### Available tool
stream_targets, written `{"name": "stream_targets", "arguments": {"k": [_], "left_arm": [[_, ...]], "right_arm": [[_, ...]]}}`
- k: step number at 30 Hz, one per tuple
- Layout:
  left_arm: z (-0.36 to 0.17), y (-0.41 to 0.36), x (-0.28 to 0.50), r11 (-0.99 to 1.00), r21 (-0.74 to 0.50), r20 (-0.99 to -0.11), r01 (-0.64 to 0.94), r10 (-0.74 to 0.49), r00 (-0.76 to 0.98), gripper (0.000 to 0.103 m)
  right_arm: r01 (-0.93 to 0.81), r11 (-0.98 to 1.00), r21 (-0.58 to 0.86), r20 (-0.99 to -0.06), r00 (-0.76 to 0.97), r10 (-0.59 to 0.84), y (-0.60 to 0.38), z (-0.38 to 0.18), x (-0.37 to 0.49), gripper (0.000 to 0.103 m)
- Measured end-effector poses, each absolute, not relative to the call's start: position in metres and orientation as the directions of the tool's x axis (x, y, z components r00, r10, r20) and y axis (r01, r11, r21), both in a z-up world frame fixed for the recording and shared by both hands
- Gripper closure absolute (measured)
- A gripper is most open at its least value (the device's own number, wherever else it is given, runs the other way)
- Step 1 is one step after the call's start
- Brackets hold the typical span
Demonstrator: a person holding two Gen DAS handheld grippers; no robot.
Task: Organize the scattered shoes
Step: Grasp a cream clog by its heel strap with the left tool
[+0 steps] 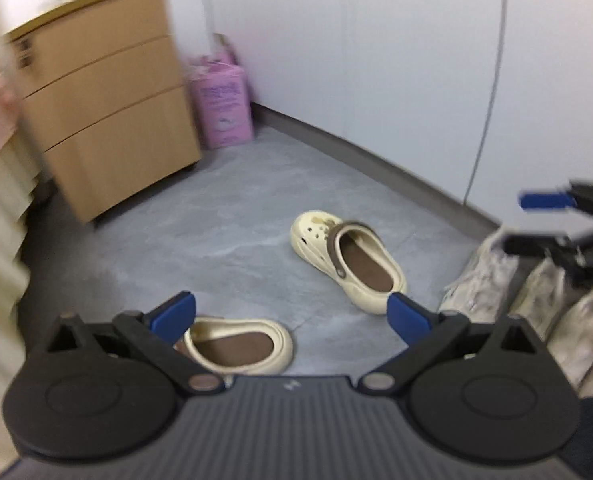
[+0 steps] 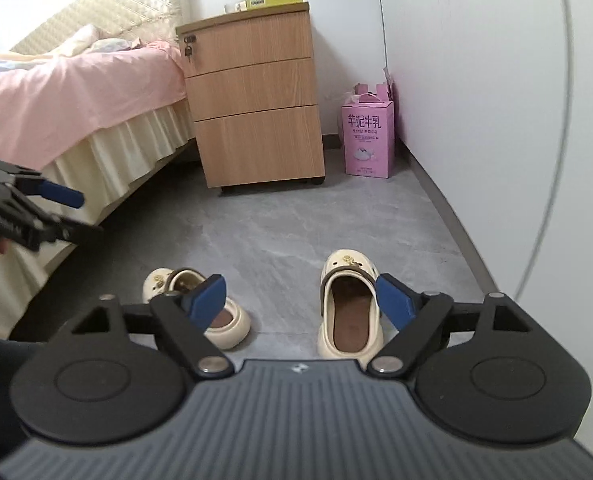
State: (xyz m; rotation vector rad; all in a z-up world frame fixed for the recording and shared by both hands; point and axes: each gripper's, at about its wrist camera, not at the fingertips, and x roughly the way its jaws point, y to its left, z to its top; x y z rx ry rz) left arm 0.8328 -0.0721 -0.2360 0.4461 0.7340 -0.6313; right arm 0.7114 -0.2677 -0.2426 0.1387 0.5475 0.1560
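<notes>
- Lying on the grey floor (image 2: 296, 216) are two cream clogs with brown insoles, apart from each other and out of line.
- In the right wrist view, the right clog (image 2: 350, 308) points its toe away from the camera, heel toward the right claw (image 2: 302, 304); its heel end sits low between the two blue pads, nearer the right one.
- The left clog (image 2: 198, 306) lies partly behind the left blue pad, toe angled up and to the left.
- The right claw is released: its fingers stand wide apart and nothing is pressed between them; both clogs rest on the floor below it.
- In the left wrist view, the left claw (image 1: 292, 314) is also spread wide and empty. One clog's heel shows just beyond its left pad; the other clog lies further off, its heel near the right pad's tip, toe pointing up and to the left.
- The right claw appears at the right edge of that view, above some pale crumpled material I cannot identify.
- The left claw shows at the left edge of the right wrist view, in front of the bed (image 2: 76, 92), a bit of the hand beneath it.
- A wooden drawer unit (image 2: 252, 112) stands beyond the clogs, beside the bed, with a pink carton (image 2: 370, 140) to its right by the white wall (image 2: 476, 80).
</notes>
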Motion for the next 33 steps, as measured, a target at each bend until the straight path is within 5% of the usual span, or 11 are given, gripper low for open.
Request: {"name": "stream_targets", "arguments": {"k": [10,15,21,23,33], "left_arm": [[-0.376,-0.062,0.957,0.802,0.252,-0.856,0.541,-0.076,0.512,0.012],[-0.408,-0.055,1.008,0.822,0.223,-0.894,0.524,-0.043,0.447,0.015],[-0.429,-0.053,1.022,0.777,0.280,-0.897,0.564,0.003,0.442,0.025],[-0.428,-0.051,1.020,0.765,0.322,-0.878,0.557,0.022,0.478,0.055],[-0.423,-0.056,1.007,0.733,0.347,-0.866,0.585,0.011,0.501,0.068]], "right_arm": [[-0.131,0.921,0.366,-0.618,0.706,0.346,-0.240,-0.316,0.785,0.019],[-0.162,0.945,0.286,-0.632,0.709,0.313,-0.236,-0.335,0.796,0.019],[0.009,0.928,0.372,-0.705,0.653,0.277,-0.261,-0.378,0.837,0.019],[0.037,0.923,0.383,-0.709,0.653,0.267,-0.264,-0.388,0.849,0.019],[0.069,0.946,0.318,-0.736,0.647,0.200,-0.245,-0.419,0.887,0.019]]}}
